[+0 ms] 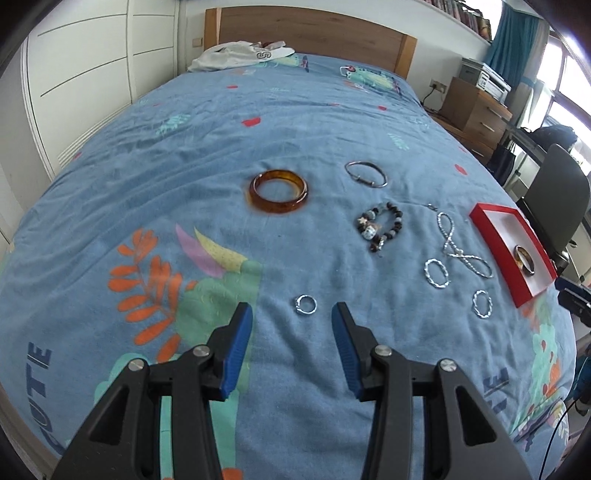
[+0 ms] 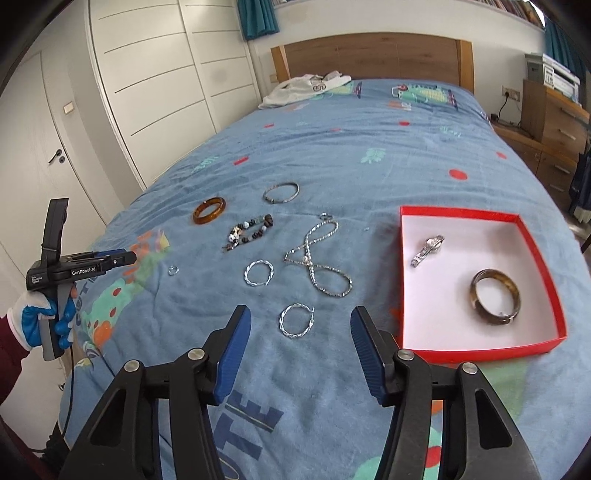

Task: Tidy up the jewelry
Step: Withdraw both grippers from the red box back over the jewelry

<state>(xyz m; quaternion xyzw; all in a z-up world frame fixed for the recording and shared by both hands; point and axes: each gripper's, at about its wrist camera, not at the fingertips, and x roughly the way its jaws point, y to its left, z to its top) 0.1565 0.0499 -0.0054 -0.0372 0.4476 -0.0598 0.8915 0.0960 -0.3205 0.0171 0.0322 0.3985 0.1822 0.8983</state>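
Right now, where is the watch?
In the right wrist view, the watch lies inside the red box on the right, beside the brown bangle.

A blue bedspread (image 2: 369, 155) with printed leaves, red dots and cartoon figures covers the bed. A wooden headboard (image 2: 369, 55) stands at its far end, with white clothing (image 2: 306, 88) bunched just in front of it. White wardrobe doors (image 2: 155, 81) line the left wall. To the right, a wooden drawer unit (image 2: 554, 122) carries a printer (image 2: 554, 74). Teal curtains (image 1: 517, 33) hang by the window, near a dark chair (image 1: 554, 192).
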